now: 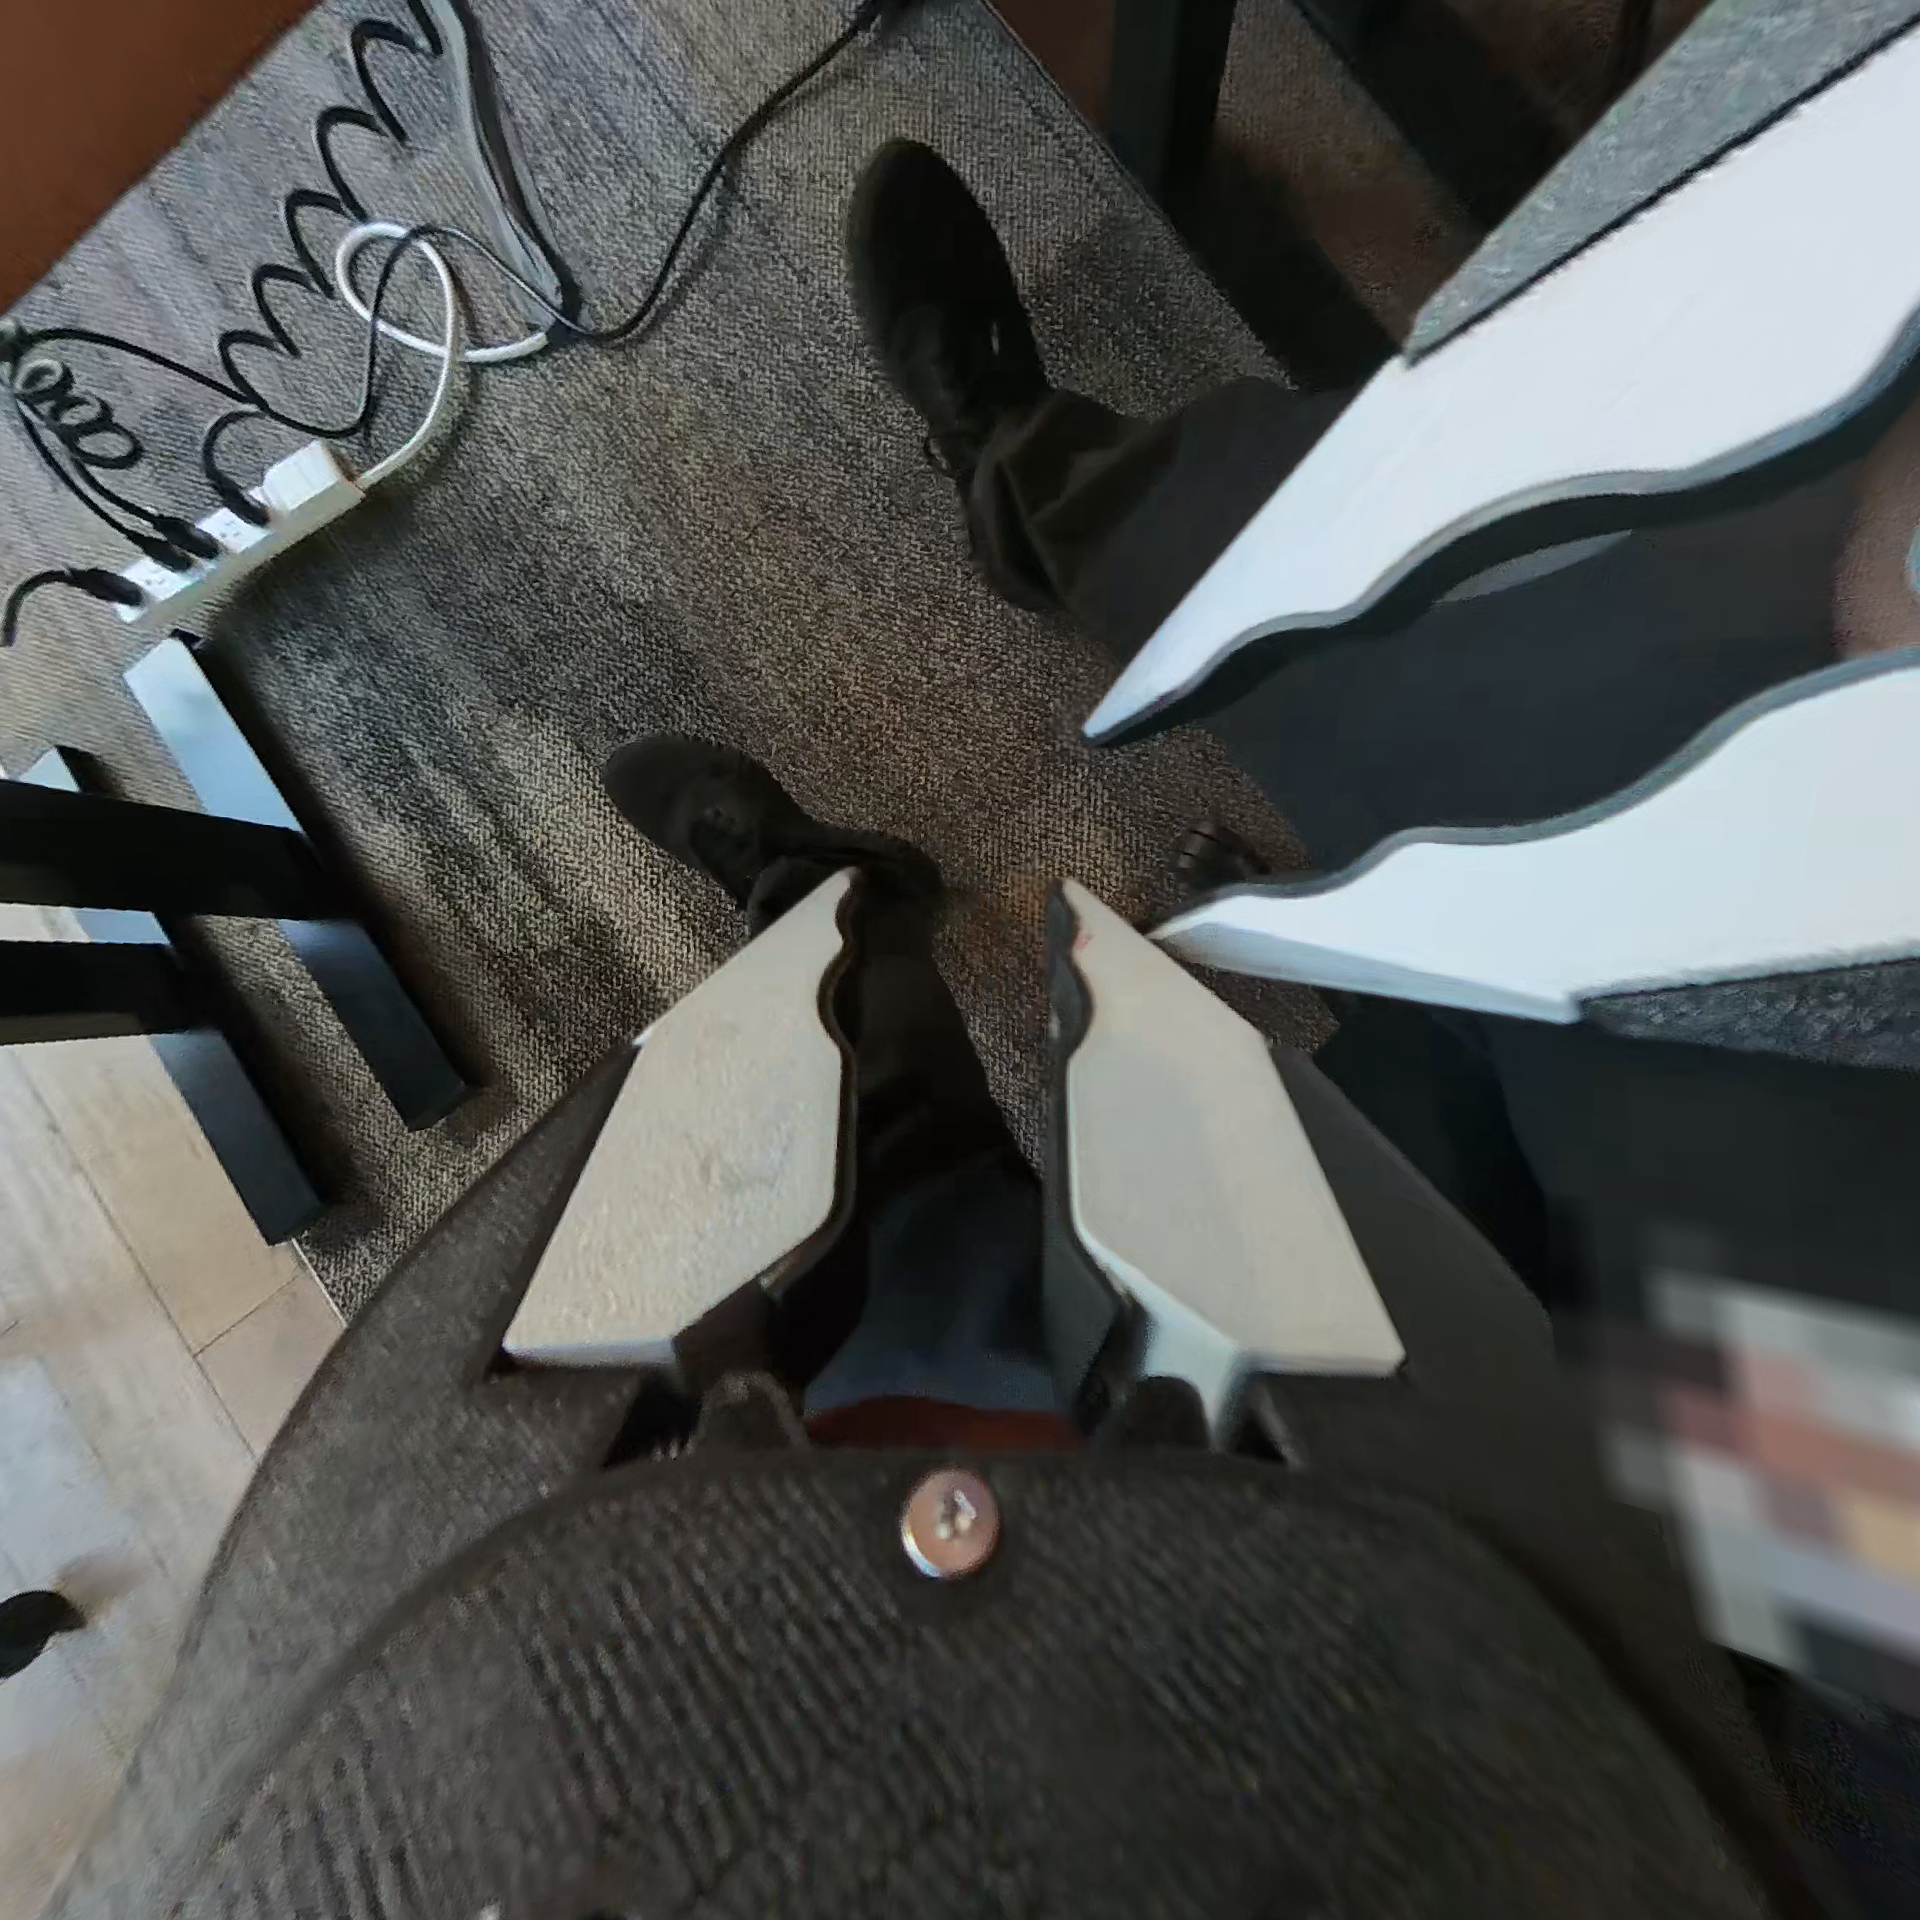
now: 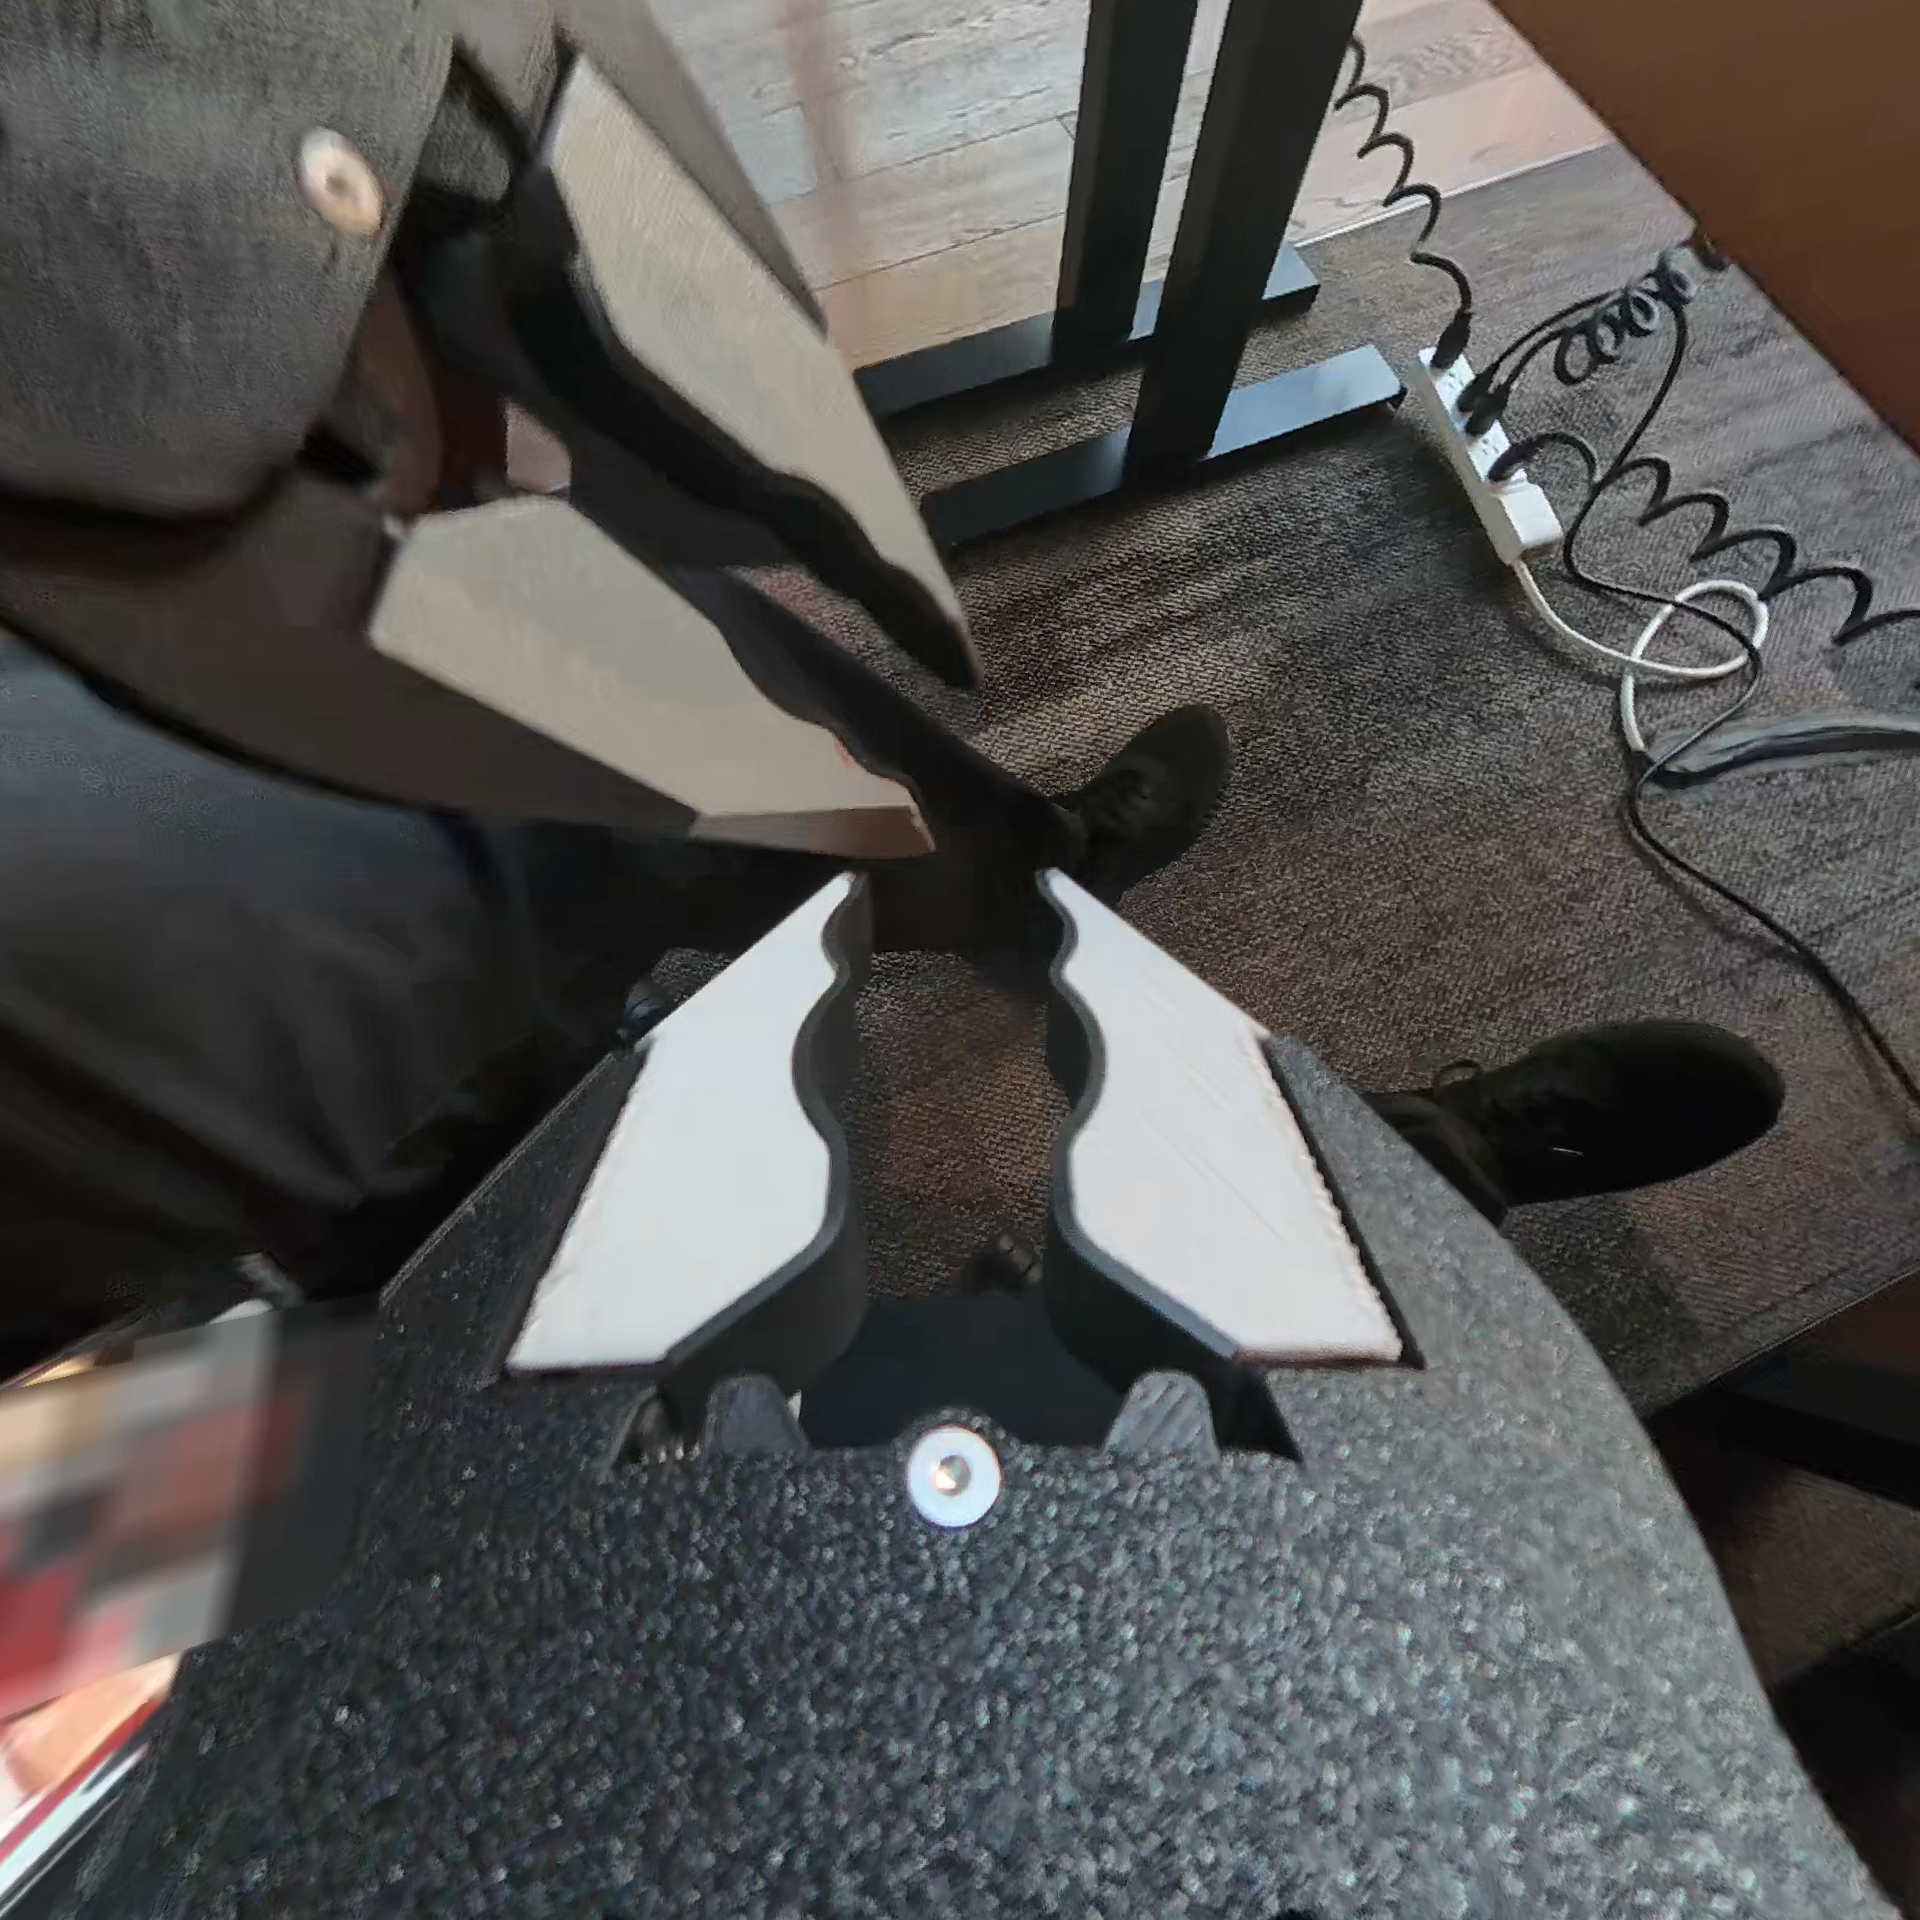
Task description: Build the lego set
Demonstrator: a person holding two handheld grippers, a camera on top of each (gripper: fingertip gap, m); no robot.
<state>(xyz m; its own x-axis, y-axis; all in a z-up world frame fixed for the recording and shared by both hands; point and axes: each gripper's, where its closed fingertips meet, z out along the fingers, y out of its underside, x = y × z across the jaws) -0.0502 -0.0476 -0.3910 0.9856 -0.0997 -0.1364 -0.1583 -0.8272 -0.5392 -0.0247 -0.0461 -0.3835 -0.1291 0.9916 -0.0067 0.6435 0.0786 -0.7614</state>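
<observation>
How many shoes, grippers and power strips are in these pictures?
Black shoes: 2
Grippers: 2, the left gripper and the right gripper
White power strip: 1
Total: 5

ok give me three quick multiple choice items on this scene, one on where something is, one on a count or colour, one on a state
1. Where does the white power strip lie?
A. on the grey carpet, beside the black desk feet
B. on a tabletop
C. between the tongs

2. How many black shoes show in the left wrist view?
A. none
B. two
C. four

3. How do the left tongs and right tongs stand?
A. both shut on a brick
B. one open, one shut
C. both open, holding nothing

Answers: 1 A, the strip sits on the carpet with cables plugged in. 2 B, one shoe farther off and one near the tong tips. 3 C, carpet shows through each gap and no lego is in view.
</observation>
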